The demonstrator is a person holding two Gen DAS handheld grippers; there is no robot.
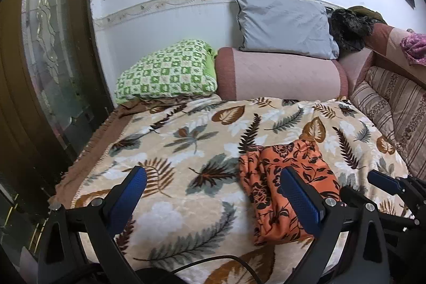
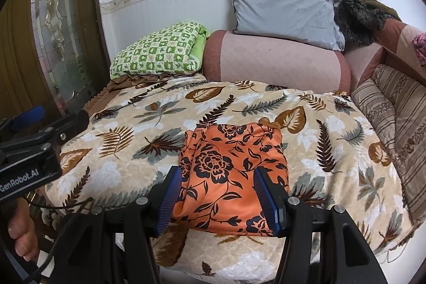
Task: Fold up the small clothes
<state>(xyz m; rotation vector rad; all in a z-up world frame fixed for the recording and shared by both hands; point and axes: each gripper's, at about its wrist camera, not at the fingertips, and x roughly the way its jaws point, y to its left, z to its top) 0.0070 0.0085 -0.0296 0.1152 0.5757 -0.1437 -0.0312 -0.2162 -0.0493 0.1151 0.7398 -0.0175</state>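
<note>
An orange garment with a black flower print (image 2: 234,172) lies folded into a compact rectangle on the leaf-patterned blanket (image 2: 133,148). It also shows in the left wrist view (image 1: 282,177), right of centre. My right gripper (image 2: 217,177) is open and empty, its blue pads either side of the garment's near edge, just above it. My left gripper (image 1: 213,177) is open and empty, over bare blanket to the left of the garment, with its right finger (image 1: 300,196) in front of the cloth. The right gripper's fingers (image 1: 383,181) show at the far right of the left wrist view.
A green checked folded quilt (image 1: 167,71), a pink bolster (image 1: 279,73) and a grey pillow (image 1: 285,23) lie at the back. Striped cushions (image 2: 399,124) line the right side. A wood-and-glass door (image 1: 53,57) stands at the left, past the blanket's edge.
</note>
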